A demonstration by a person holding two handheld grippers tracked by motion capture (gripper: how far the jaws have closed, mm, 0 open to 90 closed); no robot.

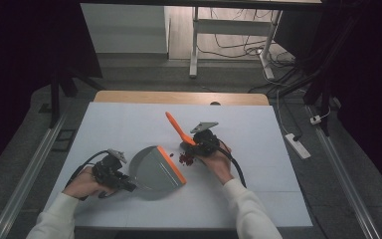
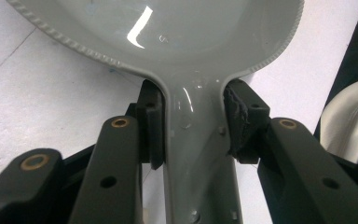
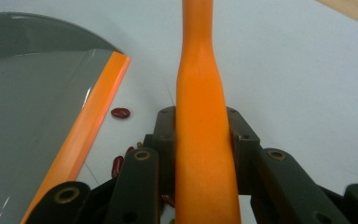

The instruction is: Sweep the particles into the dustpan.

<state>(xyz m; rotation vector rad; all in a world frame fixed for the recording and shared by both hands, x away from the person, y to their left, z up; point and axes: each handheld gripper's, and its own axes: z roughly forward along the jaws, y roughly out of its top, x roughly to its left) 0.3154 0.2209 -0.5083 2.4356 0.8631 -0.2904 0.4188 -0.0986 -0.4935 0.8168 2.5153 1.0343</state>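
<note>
A grey dustpan (image 1: 154,172) with an orange front lip (image 1: 171,164) lies flat on the white table. My left gripper (image 1: 124,184) is shut on its grey handle (image 2: 193,135), both pads pressing the neck. My right gripper (image 1: 196,144) is shut on the orange handle (image 3: 203,121) of a brush (image 1: 179,130), which slants up and away to the left. A small heap of dark red beans (image 1: 186,158) lies on the table between the dustpan lip (image 3: 81,135) and the right gripper. Loose beans (image 3: 120,113) rest just off the lip.
The white table sheet (image 1: 258,149) ends at a wooden strip (image 1: 179,97) at the far side. A power strip (image 1: 298,145) lies on the floor to the right. Table legs and cables (image 1: 229,47) stand beyond. A pale sleeve (image 2: 349,121) shows at the right of the left gripper view.
</note>
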